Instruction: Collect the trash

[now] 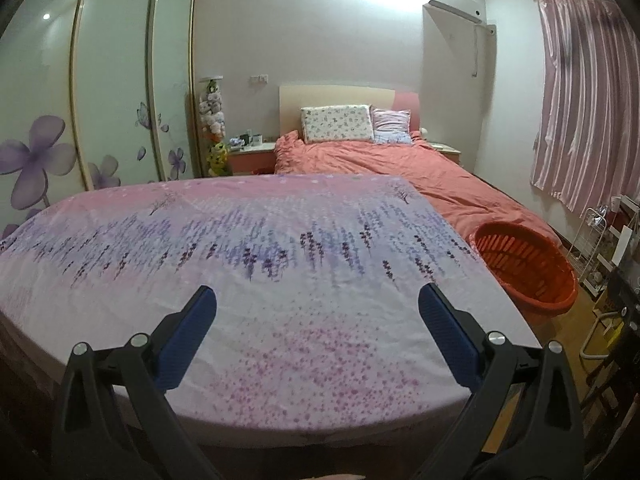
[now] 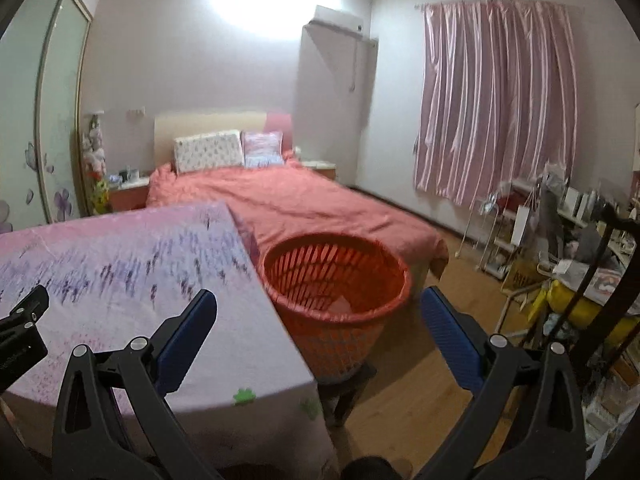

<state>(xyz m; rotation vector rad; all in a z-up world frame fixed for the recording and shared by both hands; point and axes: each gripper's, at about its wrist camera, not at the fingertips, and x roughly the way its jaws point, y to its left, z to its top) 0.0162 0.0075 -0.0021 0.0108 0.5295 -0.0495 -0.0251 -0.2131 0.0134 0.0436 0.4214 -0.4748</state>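
Left hand-held gripper (image 1: 317,304): jaws apart, empty; you find no trash on the counter (image 1: 280,340).
Right hand-held gripper (image 2: 319,306): jaws apart, empty; scan past the basket (image 2: 336,280).

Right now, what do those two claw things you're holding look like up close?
Both look alike. The left gripper and right gripper each have two fingers with flat blue textured pads on black plastic arms, joined by round silver bolts. No cables or sleeves show.
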